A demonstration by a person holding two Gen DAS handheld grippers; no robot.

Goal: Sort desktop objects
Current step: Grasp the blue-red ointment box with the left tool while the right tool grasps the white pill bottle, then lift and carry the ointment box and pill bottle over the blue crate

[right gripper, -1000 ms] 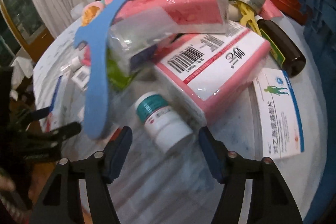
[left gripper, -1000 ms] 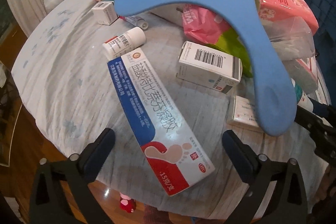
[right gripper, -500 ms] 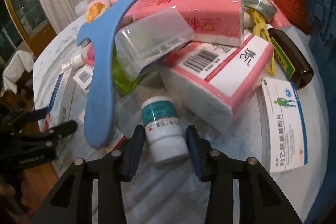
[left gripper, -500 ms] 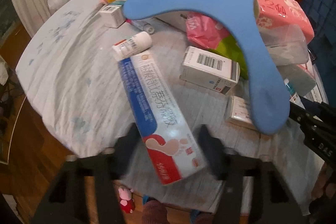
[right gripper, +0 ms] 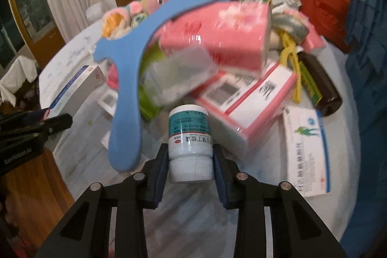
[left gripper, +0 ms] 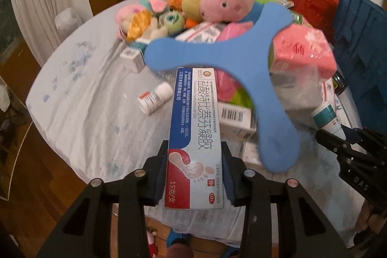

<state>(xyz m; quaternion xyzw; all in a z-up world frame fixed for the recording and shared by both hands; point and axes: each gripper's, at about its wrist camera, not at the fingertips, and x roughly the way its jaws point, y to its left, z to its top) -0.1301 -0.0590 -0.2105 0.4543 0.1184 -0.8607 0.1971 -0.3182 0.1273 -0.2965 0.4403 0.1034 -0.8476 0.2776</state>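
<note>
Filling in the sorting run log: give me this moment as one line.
left tool: shut on ointment box, jaws just closed | right tool: shut on pill bottle, jaws just closed | phase: both lifted off table

A: Your left gripper [left gripper: 194,173] has just been closing; it now clamps the ointment box [left gripper: 194,137], lifted off the table.

B: Your right gripper [right gripper: 189,162], too, has just closed on the pill bottle [right gripper: 189,144].

1. The blue foam boomerang [left gripper: 261,79] covers much of the pink tissue pack [left gripper: 304,52] and the far end of the ointment box [left gripper: 196,134].
2. The barcoded carton [left gripper: 235,116] shows only partly behind that box.
3. In the right wrist view, the clear plastic case [right gripper: 179,74] is blurred.
</note>
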